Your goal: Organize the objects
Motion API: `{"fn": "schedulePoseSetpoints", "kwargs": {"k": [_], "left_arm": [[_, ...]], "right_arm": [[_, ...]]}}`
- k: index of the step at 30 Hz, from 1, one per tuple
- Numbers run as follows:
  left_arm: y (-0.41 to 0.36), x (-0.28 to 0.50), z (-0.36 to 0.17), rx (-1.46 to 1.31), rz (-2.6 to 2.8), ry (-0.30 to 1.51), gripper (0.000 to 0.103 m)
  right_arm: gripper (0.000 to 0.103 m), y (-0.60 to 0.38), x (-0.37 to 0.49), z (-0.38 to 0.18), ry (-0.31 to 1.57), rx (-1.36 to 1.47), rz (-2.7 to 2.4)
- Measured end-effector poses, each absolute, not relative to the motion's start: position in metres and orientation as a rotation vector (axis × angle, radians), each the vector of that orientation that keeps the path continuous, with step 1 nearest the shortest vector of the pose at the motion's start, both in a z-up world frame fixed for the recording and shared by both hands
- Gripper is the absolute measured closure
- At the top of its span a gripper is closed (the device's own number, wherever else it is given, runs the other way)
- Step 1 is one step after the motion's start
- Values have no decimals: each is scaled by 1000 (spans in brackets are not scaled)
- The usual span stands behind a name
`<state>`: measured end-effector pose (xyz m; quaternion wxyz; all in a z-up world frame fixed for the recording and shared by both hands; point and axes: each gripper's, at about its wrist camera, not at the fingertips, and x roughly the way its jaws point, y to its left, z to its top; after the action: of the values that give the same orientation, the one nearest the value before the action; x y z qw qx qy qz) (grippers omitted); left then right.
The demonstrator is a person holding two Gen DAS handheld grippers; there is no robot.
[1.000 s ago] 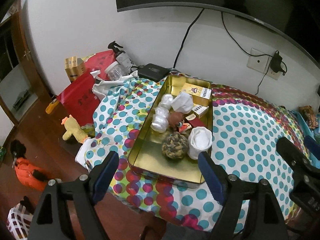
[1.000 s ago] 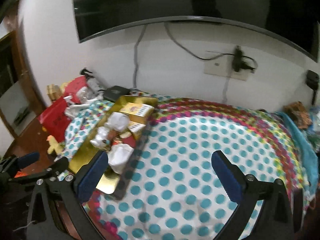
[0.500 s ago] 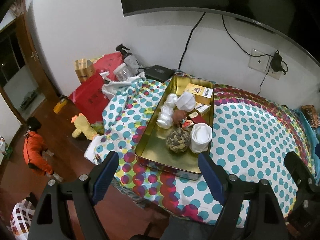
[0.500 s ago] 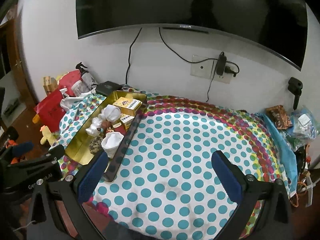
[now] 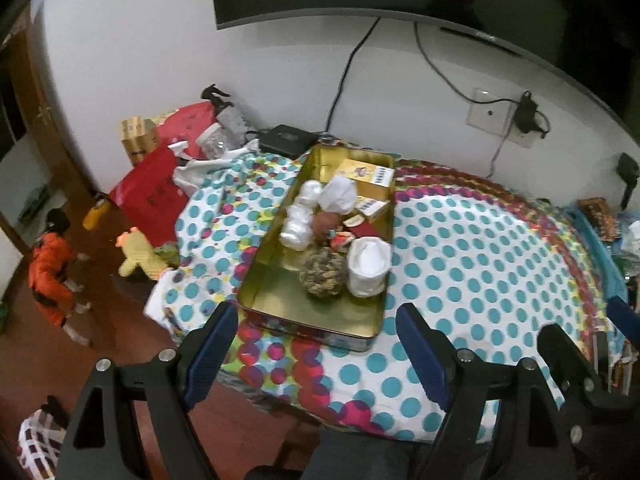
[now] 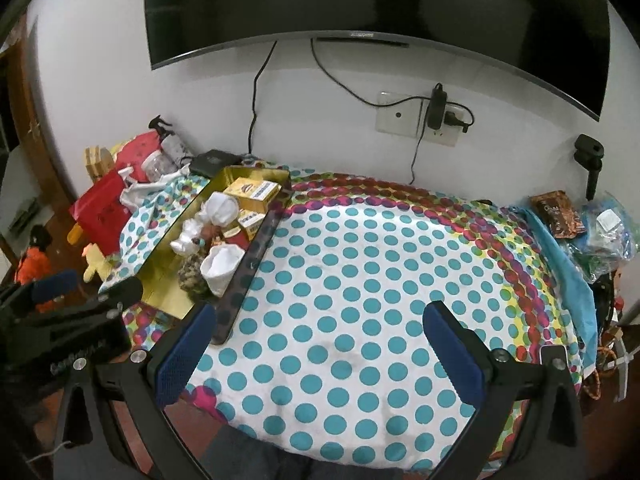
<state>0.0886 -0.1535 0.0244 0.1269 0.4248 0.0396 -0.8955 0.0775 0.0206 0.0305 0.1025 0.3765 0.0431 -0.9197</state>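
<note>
I hold the left gripper (image 5: 316,332) spread wide and empty above the near end of the gold tin tray (image 5: 264,280); my right gripper (image 6: 316,344), equally wide, hangs over the bare polka-dot cloth (image 6: 360,280). The woven ball (image 5: 323,271), white cup (image 5: 369,266) and yellow carton (image 5: 364,174) already lie in the tray. Gathered or awaiting unloading, I'd approach slowly, fingers clear of the rim.
</note>
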Motion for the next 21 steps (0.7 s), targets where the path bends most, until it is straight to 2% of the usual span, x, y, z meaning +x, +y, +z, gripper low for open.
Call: {"fn": "schedulePoseSetpoints", "kwargs": {"k": [13,18,21], "left_arm": [[-158,89,32,1206,-2598,122,19],[-164,86,30,1244,-2614,217,19],[-164,86,31,1217,-2589,186,19]], "right_arm": [[0,11,77,13,168,1175,-2652],[0,10,76,10,173,1189,-2646],[0,10,75,9,178,1189,-2640]]}}
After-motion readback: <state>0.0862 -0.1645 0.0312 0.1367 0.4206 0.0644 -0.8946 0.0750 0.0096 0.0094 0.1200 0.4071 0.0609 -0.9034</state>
